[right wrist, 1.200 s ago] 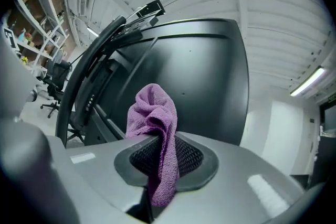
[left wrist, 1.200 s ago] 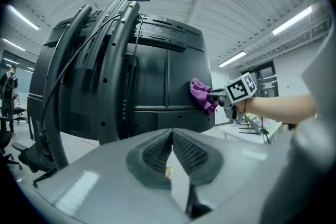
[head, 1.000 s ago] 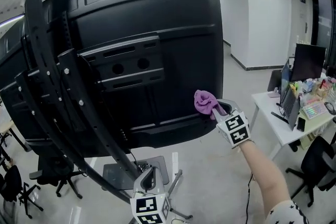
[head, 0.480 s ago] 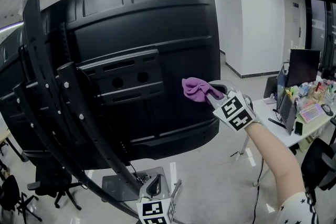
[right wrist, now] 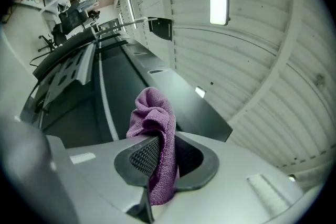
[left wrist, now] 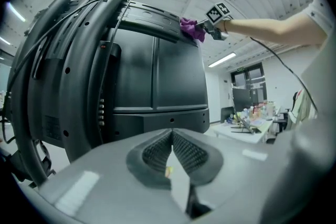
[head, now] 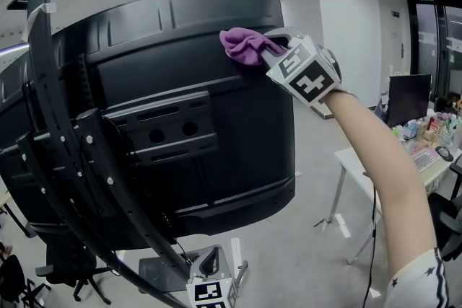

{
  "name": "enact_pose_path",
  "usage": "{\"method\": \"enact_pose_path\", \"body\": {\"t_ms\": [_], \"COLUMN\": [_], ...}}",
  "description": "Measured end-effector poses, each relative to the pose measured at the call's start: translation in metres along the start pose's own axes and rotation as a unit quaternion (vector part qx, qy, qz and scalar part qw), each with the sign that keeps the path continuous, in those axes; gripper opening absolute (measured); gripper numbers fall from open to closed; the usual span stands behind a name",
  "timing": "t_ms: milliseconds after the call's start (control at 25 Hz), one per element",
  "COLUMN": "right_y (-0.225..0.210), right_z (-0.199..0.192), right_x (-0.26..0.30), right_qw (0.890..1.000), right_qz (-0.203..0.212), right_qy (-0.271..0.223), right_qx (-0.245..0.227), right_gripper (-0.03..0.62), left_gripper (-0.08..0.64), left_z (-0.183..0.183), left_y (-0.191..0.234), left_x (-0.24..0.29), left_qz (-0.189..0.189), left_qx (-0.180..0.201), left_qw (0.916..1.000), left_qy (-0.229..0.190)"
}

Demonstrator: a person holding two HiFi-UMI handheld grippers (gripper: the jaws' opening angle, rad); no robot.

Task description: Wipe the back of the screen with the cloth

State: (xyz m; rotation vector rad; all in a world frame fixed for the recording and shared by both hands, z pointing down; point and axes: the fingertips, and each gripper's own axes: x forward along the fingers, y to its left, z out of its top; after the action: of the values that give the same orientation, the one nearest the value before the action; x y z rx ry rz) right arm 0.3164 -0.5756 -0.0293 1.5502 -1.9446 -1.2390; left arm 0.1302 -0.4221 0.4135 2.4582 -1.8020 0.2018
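The screen (head: pixel 180 104) is a large black panel on a stand, its ribbed back facing me. My right gripper (head: pixel 268 48) is shut on the purple cloth (head: pixel 242 45) and presses it against the back near the top right edge. In the right gripper view the cloth (right wrist: pixel 152 118) bunches out between the jaws over the screen's dark back (right wrist: pixel 121 86). My left gripper (head: pixel 209 267) hangs low in front of the stand, shut with nothing in it. The left gripper view has the cloth (left wrist: pixel 192 29) high on the screen (left wrist: pixel 157 76).
A curved black mounting arm (head: pixel 65 133) runs down the screen's left side to the stand base (head: pixel 155 270). White desks with monitors and clutter (head: pixel 426 133) stand at the right. An office chair (head: pixel 65 267) sits at the lower left.
My right gripper has carried the cloth up the screen's right side, from near the bottom edge to near the top edge. The left gripper has stayed low.
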Motion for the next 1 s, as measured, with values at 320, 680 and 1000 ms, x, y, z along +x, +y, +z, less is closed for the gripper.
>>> {"method": "enact_pose_path", "body": {"t_ms": [320, 680, 1000], "right_y": [-0.064, -0.001, 0.237], "right_z": [0.03, -0.003, -0.073], "right_x": [0.029, -0.051, -0.175], "right_qw": [0.997, 0.98, 0.946], "right_qz": [-0.078, -0.074, 0.017], "right_qy": [0.022, -0.032, -0.028], "right_qx": [0.005, 0.184, 0.322], "right_gripper": [0.052, 0.052, 0.052], "left_gripper": [0.008, 0.008, 0.008], "left_z": [0.0, 0.004, -0.029], "left_y": [0.01, 0.034, 0.091], "left_x": [-0.007, -0.066, -0.133], "left_qz": [0.015, 0.069, 0.151], "left_qx": [0.007, -0.013, -0.053], "left_qw": [0.9999, 0.9973, 0.9871], "left_qy": [0.002, -0.021, -0.015]}}
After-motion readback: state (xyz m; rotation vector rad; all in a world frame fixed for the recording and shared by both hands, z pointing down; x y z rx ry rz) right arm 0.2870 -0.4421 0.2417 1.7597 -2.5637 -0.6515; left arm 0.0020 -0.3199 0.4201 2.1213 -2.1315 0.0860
